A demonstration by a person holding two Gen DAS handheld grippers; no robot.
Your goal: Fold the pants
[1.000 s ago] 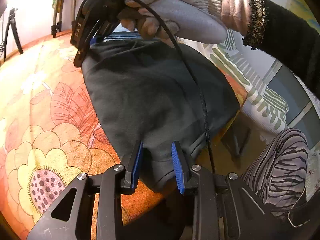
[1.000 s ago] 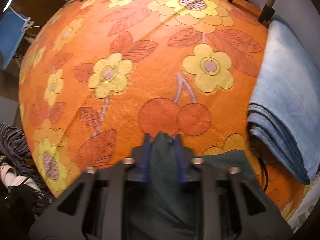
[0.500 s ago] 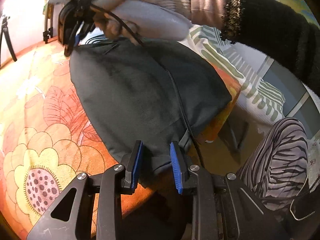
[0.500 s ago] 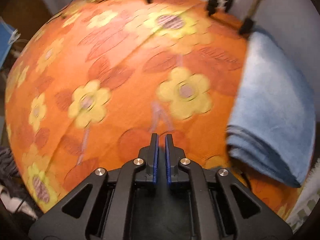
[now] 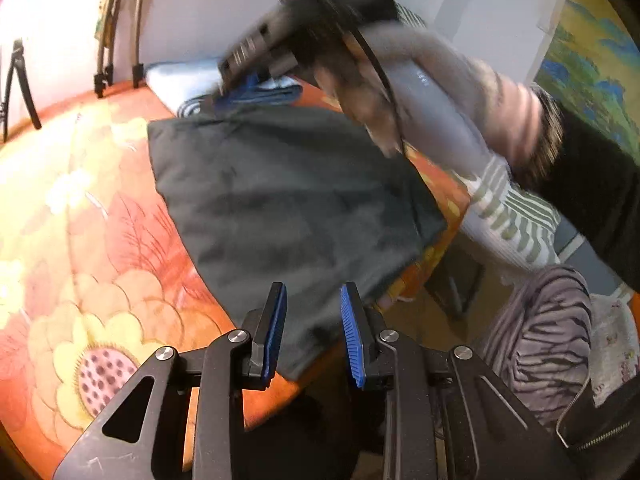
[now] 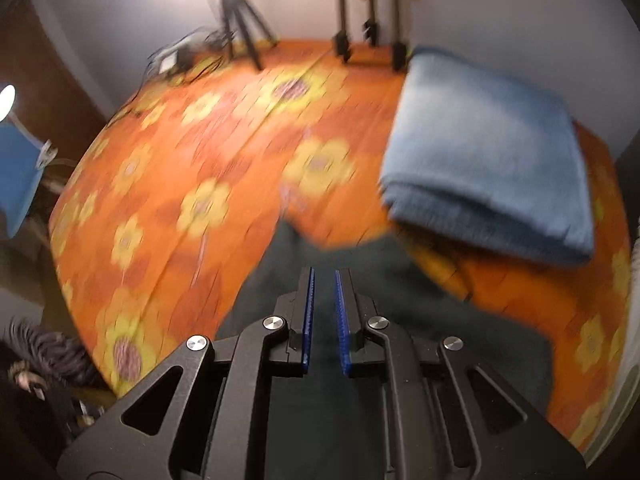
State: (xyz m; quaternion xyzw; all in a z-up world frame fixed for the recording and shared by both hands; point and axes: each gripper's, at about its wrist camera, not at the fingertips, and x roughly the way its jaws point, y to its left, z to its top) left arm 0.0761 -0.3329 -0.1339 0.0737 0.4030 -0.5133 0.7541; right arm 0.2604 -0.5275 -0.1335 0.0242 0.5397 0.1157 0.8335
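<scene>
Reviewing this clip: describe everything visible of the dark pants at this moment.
The dark pants are a charcoal-grey garment of soft, matte cloth, lying folded into a flat, roughly rectangular panel on the orange floral cover. Faint creases cross the top. The near corner overhangs the cover's edge, between the open blue pads of the left tongs, which do not clamp it. The far end reaches the folded blue towel. The right tongs sit above the cloth, slightly parted, with nothing visibly pinched.

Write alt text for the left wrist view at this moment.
Folded dark grey pants lie flat on an orange floral tablecloth, near its edge. The left gripper is open, its fingers over the pants' near corner, while the blurred right gripper hangs above the far edge by folded blue cloth.
</scene>
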